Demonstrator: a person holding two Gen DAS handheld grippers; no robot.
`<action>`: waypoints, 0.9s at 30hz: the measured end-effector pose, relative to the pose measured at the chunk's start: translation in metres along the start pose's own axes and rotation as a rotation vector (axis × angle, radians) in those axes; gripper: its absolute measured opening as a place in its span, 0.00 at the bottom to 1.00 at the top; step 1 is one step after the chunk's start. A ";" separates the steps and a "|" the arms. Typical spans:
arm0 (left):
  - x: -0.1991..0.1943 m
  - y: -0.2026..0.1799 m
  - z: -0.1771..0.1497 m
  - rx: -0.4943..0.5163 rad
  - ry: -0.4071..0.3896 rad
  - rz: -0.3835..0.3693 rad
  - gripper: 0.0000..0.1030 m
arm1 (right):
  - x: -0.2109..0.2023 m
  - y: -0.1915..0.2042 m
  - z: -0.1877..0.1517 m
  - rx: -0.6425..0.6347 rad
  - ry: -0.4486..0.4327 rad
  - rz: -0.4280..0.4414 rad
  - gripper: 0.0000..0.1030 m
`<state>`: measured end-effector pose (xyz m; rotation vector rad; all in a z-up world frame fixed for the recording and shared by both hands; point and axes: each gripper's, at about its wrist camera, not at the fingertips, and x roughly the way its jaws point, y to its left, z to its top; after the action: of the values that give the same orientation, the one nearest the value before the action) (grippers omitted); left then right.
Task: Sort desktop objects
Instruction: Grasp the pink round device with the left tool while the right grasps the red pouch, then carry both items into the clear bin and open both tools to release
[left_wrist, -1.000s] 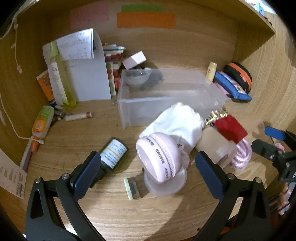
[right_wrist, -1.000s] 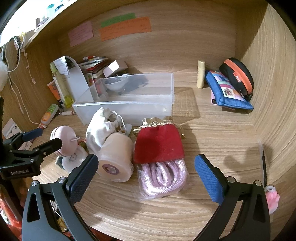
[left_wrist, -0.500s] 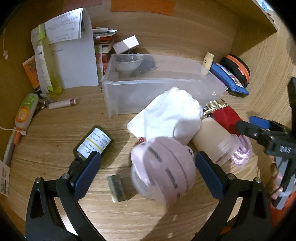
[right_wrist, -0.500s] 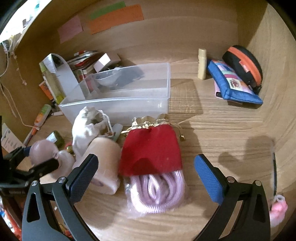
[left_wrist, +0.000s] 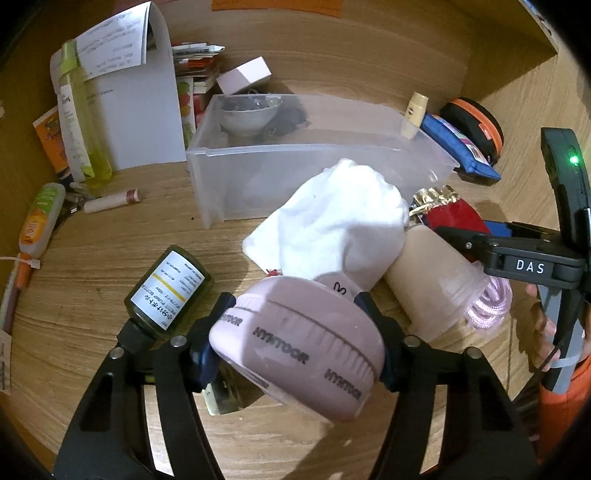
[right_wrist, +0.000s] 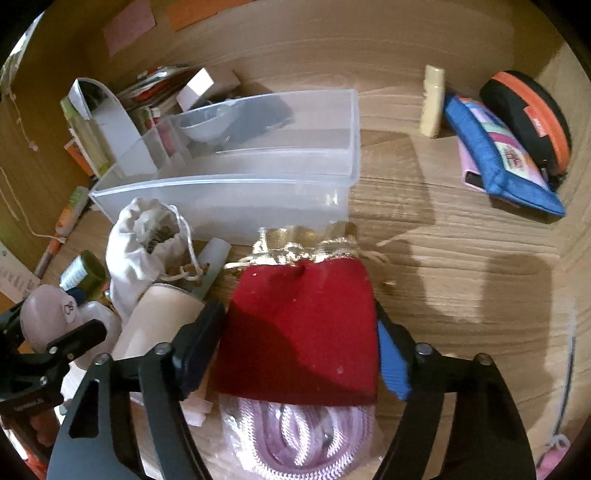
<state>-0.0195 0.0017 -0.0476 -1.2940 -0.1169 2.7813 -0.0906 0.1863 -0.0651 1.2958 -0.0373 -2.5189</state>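
Note:
My left gripper (left_wrist: 295, 332) is shut on the pink round HYNTOOR device (left_wrist: 299, 350), one pad on each side; it also shows in the right wrist view (right_wrist: 48, 317). My right gripper (right_wrist: 299, 339) is shut on the red pouch with gold trim (right_wrist: 303, 328), which lies over a bag of pink rope (right_wrist: 295, 435). A white drawstring bag (left_wrist: 332, 225) and a beige roll (left_wrist: 432, 288) lie between them. A clear plastic bin (left_wrist: 295, 162) stands behind, holding a small bowl (left_wrist: 247, 110).
A green bottle (left_wrist: 170, 288) and small grey block (left_wrist: 221, 398) lie left of the pink device. Lip balm (left_wrist: 110, 199), tubes and papers (left_wrist: 129, 92) crowd the back left. A cream tube (right_wrist: 432, 99), blue pouch (right_wrist: 502, 162) and black-orange case (right_wrist: 532, 114) sit back right.
Both grippers moved forward and down and closed: the left on the pink device, the right on the red pouch.

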 end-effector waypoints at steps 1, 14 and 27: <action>0.000 0.001 0.000 -0.004 -0.001 0.000 0.63 | -0.002 0.001 0.000 -0.008 -0.011 -0.007 0.65; -0.019 0.009 0.015 -0.029 -0.079 0.019 0.63 | -0.020 0.011 0.003 -0.071 -0.064 -0.016 0.17; -0.042 0.018 0.054 -0.006 -0.160 0.025 0.63 | -0.062 0.023 0.004 -0.110 -0.178 -0.022 0.12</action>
<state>-0.0344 -0.0224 0.0172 -1.0794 -0.1191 2.9052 -0.0536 0.1814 -0.0100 1.0340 0.0754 -2.6076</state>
